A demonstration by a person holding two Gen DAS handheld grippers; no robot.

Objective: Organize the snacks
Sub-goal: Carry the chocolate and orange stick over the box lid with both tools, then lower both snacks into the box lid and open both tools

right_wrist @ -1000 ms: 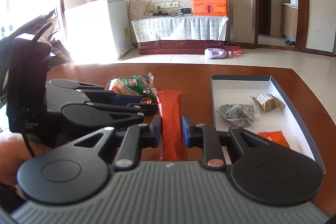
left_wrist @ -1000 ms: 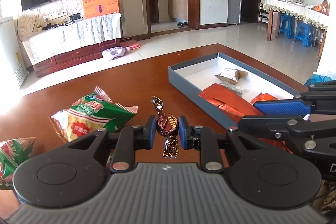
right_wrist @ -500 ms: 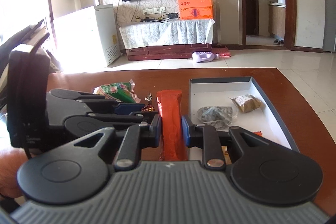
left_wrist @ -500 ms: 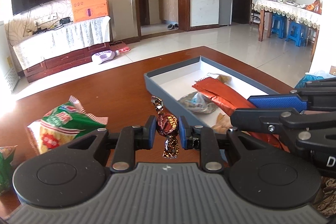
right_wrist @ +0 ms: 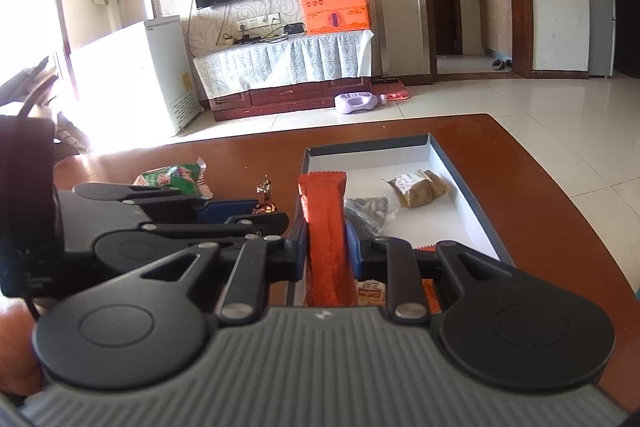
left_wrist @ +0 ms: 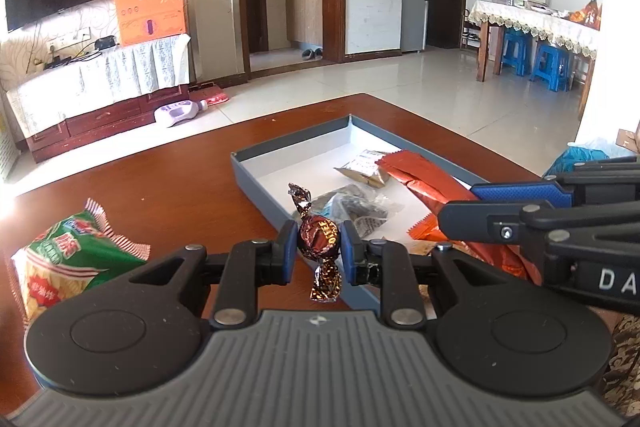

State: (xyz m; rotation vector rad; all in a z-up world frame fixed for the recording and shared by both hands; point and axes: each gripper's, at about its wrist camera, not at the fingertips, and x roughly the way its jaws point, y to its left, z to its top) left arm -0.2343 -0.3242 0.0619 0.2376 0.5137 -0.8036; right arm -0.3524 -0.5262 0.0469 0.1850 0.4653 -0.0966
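Now both tongs, pinching candy (left_wrist: 319,238) and orange packet (right_wrist: 326,227), are nearer the box (left_wrist: 256,171).

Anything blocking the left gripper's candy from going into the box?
Nothing visible blocks it. The left gripper holds the candy right at the box's near wall; only loose packets such as the clear one lie inside.

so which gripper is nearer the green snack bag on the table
Left. The left gripper, holding a brown foil candy, sits just right of the green snack bag; the right gripper is farther right, over the blue-grey tray.
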